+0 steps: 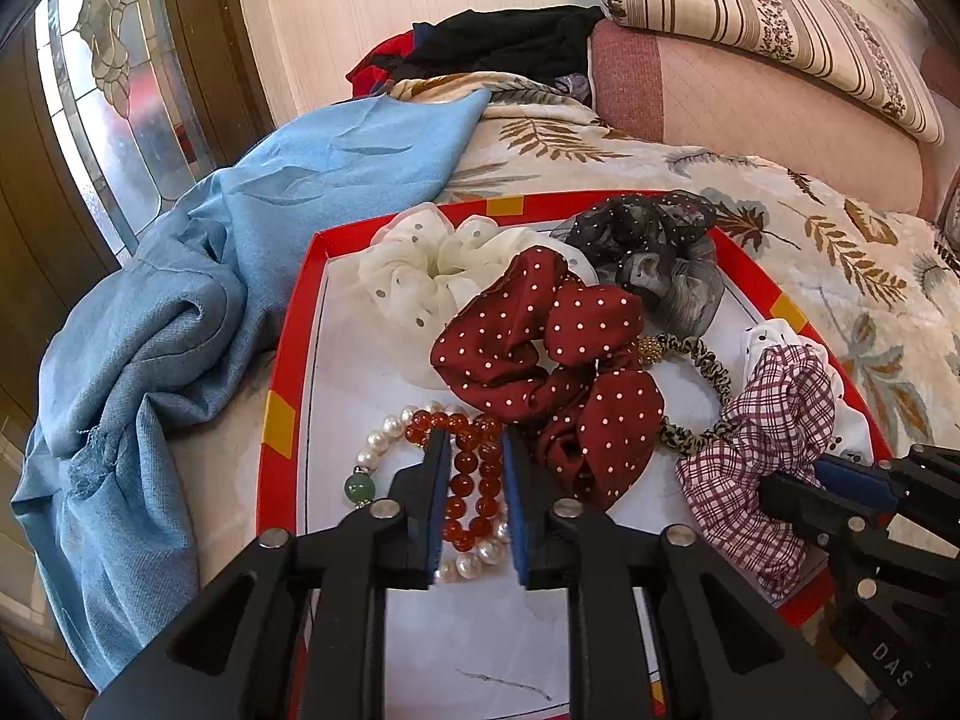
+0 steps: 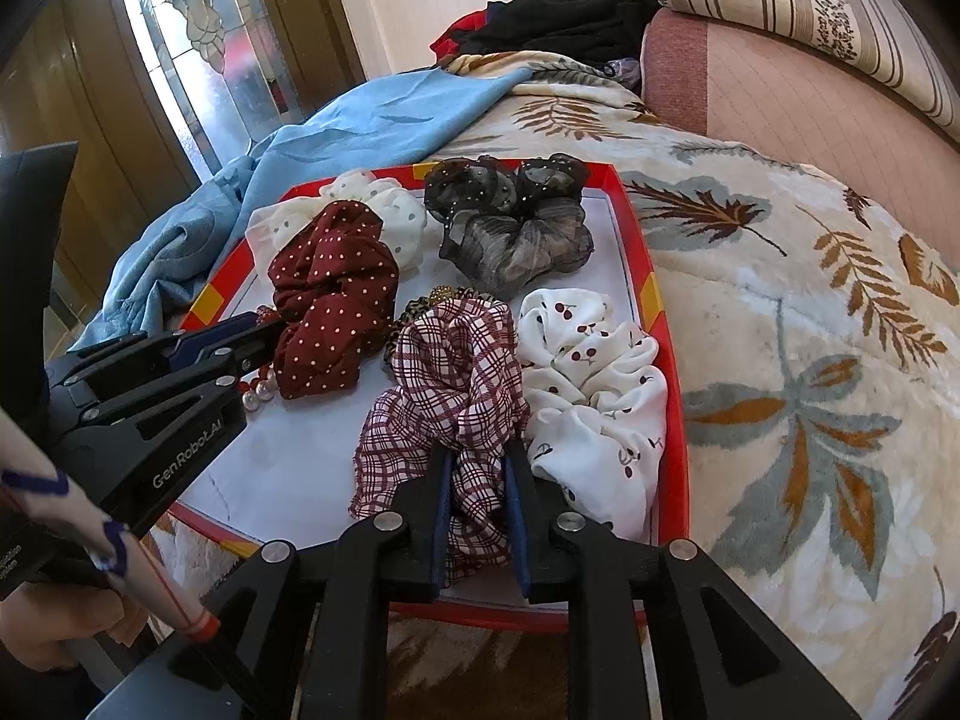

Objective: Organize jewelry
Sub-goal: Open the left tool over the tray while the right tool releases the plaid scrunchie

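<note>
A red-rimmed white tray (image 1: 282, 420) (image 2: 651, 294) lies on the bed and holds the accessories. My left gripper (image 1: 477, 450) (image 2: 264, 324) stands low over a red bead bracelet (image 1: 474, 480) and a pearl bracelet (image 1: 384, 426); its jaws are slightly apart, with the red beads lying in the gap on the tray floor. My right gripper (image 2: 477, 462) (image 1: 798, 474) is closed on a bunched fold of the plaid scrunchie (image 2: 450, 372) (image 1: 774, 414) at the tray's near edge. Around them lie a dark red dotted scrunchie (image 1: 540, 348) (image 2: 330, 294), a cherry-print scrunchie (image 2: 594, 384), a grey sheer scrunchie (image 2: 510, 222) and a cream one (image 1: 420, 264).
A leopard-print hair tie (image 1: 702, 372) lies between the scrunchies. Blue cloth (image 1: 180, 312) is heaped left of the tray on the leaf-patterned blanket (image 2: 810, 330). Pink cushion (image 1: 750, 102) and dark clothes (image 1: 510, 42) sit behind. A hand with a patterned sleeve (image 2: 72, 510) shows at lower left.
</note>
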